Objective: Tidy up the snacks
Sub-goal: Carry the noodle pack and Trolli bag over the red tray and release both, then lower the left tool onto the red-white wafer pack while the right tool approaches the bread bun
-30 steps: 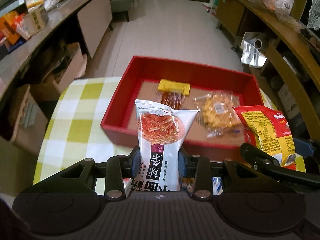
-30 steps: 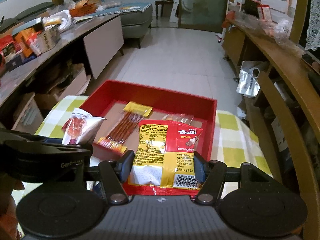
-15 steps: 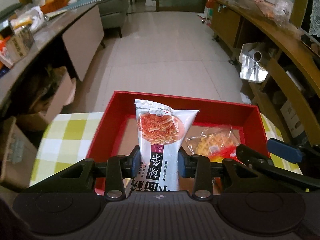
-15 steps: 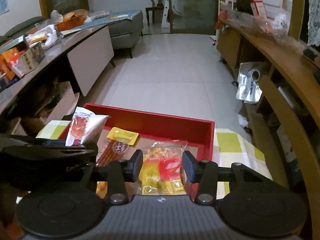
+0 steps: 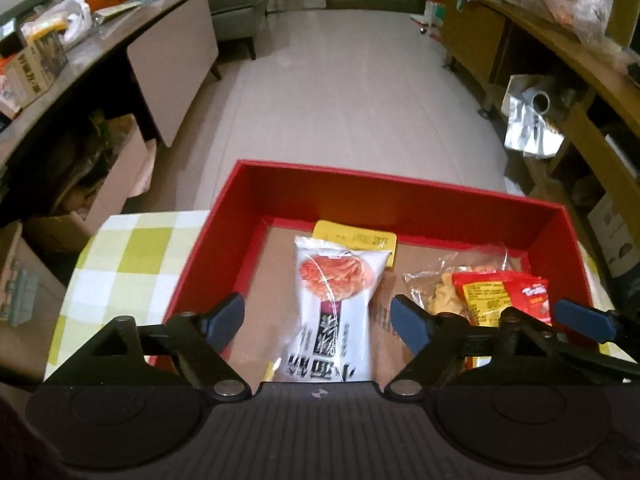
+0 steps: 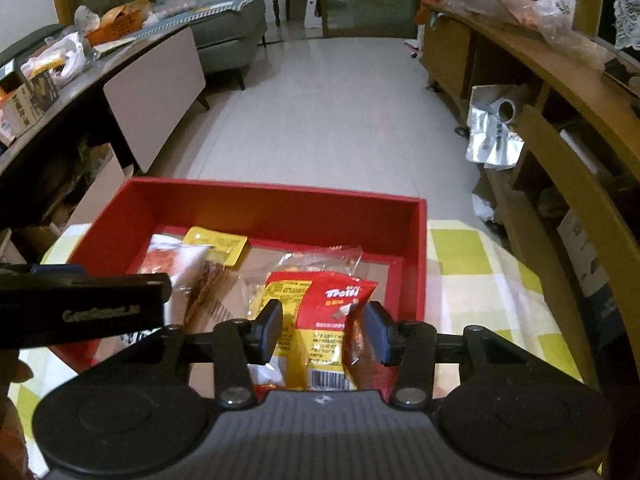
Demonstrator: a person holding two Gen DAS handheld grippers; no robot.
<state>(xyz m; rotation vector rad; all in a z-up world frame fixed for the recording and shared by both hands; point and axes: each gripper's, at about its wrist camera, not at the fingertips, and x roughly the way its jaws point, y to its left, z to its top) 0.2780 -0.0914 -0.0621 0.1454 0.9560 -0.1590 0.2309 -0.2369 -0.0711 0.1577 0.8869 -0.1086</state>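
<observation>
a shallow red cardboard tray sits on the checked counter. inside lie a white plastic snack packet with an orange picture, lengthwise, overlapping a yellow-topped packet of brown sticks; right of these, a clear bag of yellow puffs lies under a red-and-yellow sweets bag.

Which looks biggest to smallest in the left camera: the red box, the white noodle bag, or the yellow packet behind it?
1. Red box, by far the biggest.
2. White noodle bag.
3. Yellow packet, though the bag hides part of it and it lies farther away, so its true size is unsure.
</observation>
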